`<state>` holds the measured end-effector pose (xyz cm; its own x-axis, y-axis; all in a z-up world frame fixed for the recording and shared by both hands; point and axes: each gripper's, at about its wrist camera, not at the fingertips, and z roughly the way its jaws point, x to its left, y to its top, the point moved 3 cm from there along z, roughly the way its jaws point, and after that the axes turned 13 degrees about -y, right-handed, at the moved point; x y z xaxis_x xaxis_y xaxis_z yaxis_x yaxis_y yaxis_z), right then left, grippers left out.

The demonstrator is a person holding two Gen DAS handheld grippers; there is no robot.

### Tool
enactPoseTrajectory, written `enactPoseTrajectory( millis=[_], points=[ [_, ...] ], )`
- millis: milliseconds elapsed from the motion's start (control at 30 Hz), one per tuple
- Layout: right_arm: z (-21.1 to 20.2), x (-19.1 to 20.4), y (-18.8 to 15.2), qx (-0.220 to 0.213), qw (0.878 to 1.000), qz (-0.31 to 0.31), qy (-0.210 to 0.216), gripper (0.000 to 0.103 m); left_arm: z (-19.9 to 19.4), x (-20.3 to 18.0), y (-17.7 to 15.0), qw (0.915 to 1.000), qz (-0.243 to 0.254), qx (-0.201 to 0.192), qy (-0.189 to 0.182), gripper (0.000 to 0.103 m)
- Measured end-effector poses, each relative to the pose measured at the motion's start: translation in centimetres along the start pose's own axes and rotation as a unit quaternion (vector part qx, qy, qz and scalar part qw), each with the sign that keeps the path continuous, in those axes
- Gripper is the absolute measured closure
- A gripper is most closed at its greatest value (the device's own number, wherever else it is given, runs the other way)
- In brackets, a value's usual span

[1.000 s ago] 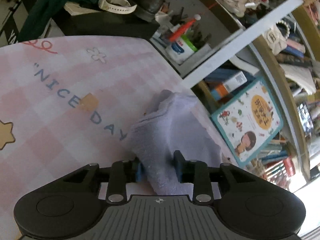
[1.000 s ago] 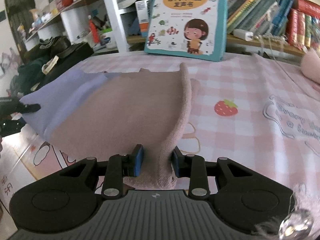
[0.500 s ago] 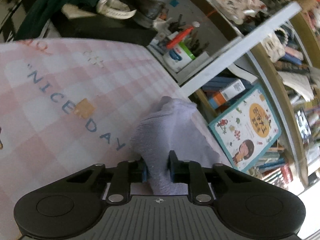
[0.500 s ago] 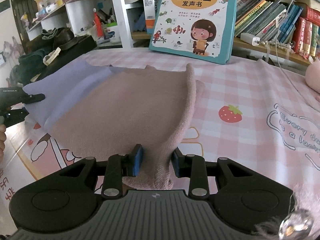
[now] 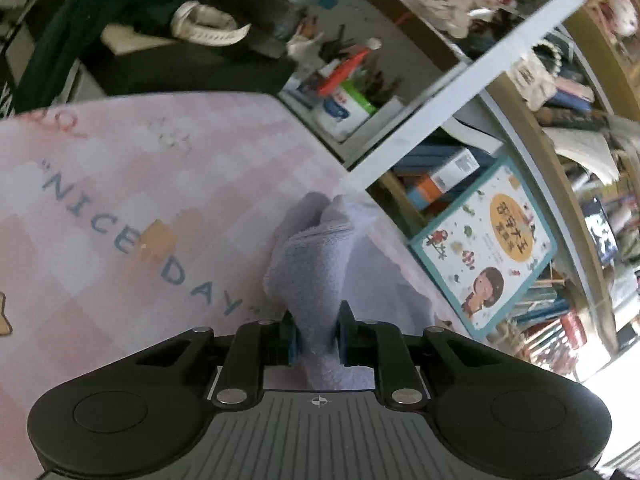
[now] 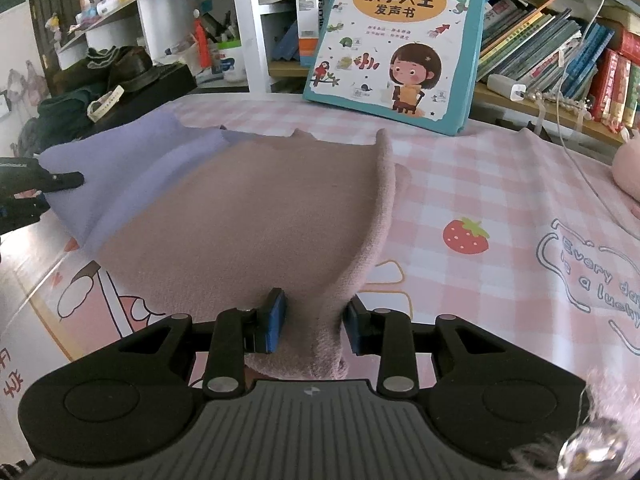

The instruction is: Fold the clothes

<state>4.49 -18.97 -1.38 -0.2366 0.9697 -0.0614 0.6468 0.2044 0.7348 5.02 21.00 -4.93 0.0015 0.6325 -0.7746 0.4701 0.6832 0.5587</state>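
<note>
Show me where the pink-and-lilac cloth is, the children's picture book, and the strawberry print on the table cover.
cloth point(image 6: 256, 216): right wrist view, middle of its pink panel.
picture book point(image 6: 396, 40): right wrist view, centre of the front cover.
strawberry print point(image 6: 466, 236): right wrist view, the red berry itself.

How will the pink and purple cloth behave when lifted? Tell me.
Likely floppy: the cloth bunches and curves where pinched. Probably light: its raised edge holds up on its own. Its fuzzy surface should resist slipping.
</note>
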Motion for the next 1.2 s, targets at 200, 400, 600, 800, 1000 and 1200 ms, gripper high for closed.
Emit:
enactPoseTrajectory(
  millis=[200,400,600,800,1000,1200],
  points=[
    [0.1,0.0,0.1,0.001,1.0,0.003,0.006,0.072,0.4,1.6,0.1,0.999,-0.044,-0.006,-0.013,0.079],
    [0.2,0.2,0.2,0.001,1.0,0.003,0.009,0.072,0.7,1.5,0.2,0.9993,-0.035,-0.009,-0.011,0.081],
    [0.2,0.6,0.1,0.001,1.0,0.004,0.009,0.072,0.8,1.8,0.5,0.9992,-0.033,-0.017,-0.012,0.087],
    [0.7,1.9,0.5,-0.002,1.0,0.002,0.023,0.072,0.2,2.2,1.7,0.9993,-0.023,-0.029,-0.002,0.087],
    [1.4,3.0,1.2,-0.004,0.999,-0.004,0.031,0.072,-0.7,1.9,2.5,0.9993,-0.005,-0.036,0.004,0.089],
    [1.7,3.1,1.3,-0.005,0.999,0.002,0.04,0.072,-1.4,-2.0,3.0,0.997,0.063,-0.044,-0.007,0.089]
  ],
)
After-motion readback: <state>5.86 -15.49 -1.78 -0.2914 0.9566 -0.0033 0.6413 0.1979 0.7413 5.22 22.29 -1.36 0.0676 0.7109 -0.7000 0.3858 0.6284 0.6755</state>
